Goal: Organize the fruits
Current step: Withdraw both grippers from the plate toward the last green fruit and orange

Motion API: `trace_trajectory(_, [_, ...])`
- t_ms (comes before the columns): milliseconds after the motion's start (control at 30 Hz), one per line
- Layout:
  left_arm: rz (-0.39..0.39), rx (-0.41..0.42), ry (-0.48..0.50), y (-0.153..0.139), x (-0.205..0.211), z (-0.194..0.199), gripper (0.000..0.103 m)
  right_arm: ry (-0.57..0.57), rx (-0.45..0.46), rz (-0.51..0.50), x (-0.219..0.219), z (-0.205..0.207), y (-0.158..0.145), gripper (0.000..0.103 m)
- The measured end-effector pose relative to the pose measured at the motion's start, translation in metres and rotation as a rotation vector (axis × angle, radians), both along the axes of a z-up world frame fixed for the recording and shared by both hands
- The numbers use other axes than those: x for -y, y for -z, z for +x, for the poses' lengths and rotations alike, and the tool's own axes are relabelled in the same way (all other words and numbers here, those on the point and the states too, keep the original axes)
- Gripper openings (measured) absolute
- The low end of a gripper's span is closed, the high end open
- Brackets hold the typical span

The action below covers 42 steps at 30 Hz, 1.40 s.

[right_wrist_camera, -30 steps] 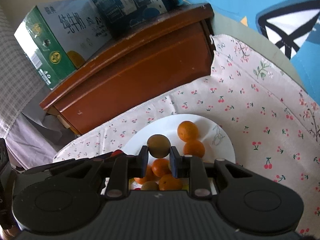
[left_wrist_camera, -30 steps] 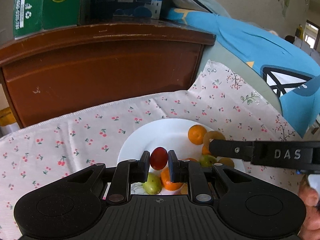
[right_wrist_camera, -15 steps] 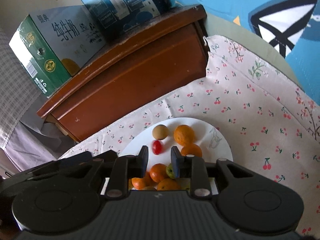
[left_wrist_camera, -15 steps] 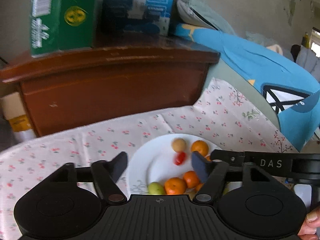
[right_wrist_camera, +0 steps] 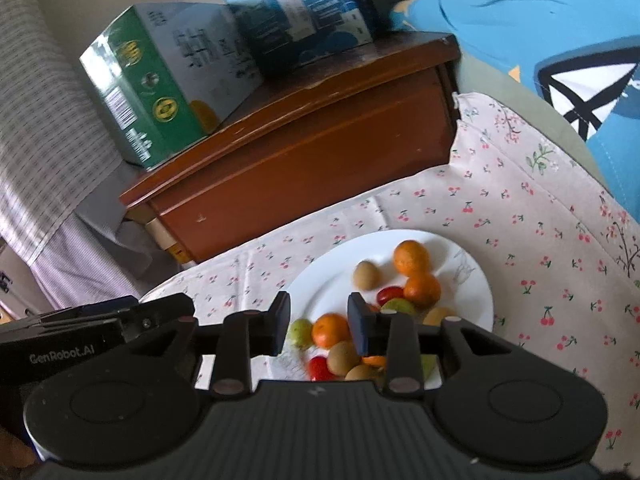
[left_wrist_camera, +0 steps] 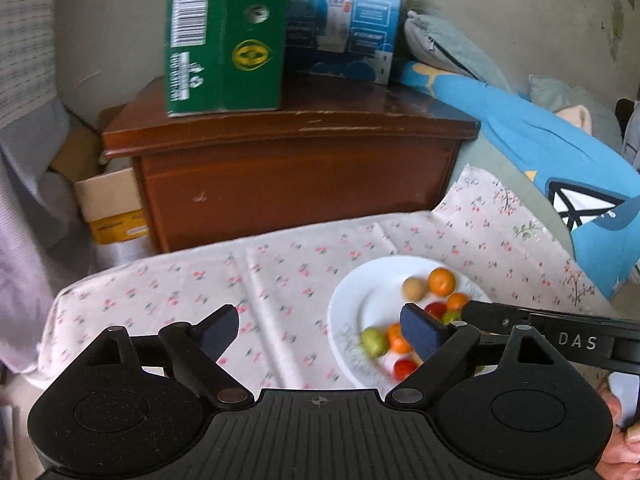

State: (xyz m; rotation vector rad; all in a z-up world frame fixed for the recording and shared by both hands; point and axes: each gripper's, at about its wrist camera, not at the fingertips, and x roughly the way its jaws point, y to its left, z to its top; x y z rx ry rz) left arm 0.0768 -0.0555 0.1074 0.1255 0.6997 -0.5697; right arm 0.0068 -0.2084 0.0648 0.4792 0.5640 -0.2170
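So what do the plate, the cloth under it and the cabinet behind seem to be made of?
Plate: probably glazed ceramic, smooth white with a soft sheen.
Cloth: thin woven fabric, matte, creased, printed with cherries.
Cabinet: wood with glossy brown varnish, chipped along the top edge.

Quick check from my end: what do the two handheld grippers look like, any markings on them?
Both are matte black plastic. The left gripper has a ribbed body, two round side housings and dark blue pads on angled fingers. The right gripper is the same build. From the side, its housing reads DAS in white; the left one's reads GenRobot.AI. No cables or sleeves show.
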Motion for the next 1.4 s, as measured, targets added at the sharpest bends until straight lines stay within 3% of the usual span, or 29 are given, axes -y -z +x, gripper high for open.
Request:
trace_trajectory(467, [0.050,-0.054,-0.095,0.005,-0.034,-0.015,0.090,-0.079,-0.037,0.005,-0.047,-0.029,0.015,0.035])
trace_trajectory(1067, [0.150,-0.059,-0.078,0.016,-0.045,-0.040,0.090,-0.147,-0.102,-0.036,-0.086,-0.044,0.037,0.037])
trace_trajectory(1400, [0.193,-0.113,-0.112,0.032,-0.055,-0.034,0.091,-0.165,-0.135,-0.055,-0.091,-0.034,0.052,0.039])
